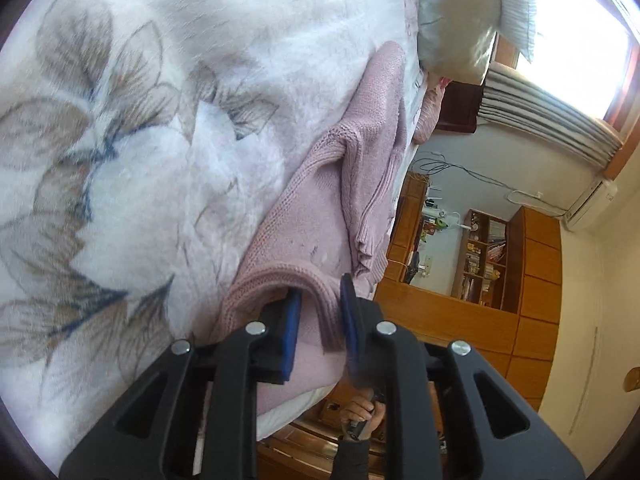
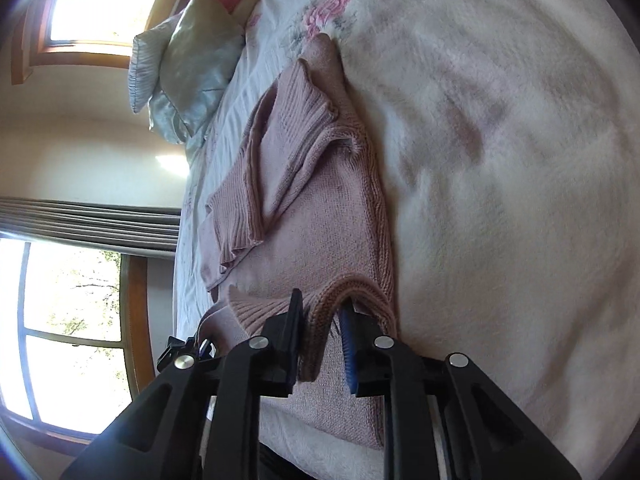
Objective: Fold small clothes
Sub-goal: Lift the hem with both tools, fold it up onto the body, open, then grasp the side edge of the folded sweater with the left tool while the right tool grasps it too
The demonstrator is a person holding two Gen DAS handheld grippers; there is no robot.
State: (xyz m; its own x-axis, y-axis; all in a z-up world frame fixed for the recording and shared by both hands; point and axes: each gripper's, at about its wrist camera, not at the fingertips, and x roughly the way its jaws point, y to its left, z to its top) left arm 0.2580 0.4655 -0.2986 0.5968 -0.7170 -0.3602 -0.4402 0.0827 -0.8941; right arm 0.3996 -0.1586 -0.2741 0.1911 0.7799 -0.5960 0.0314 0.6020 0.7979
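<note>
A fleecy floral blanket [image 1: 168,128] covers the bed. A silvery pillow [image 1: 456,20] lies at its far edge. Wooden shelves [image 1: 484,256] stand beyond.
</note>
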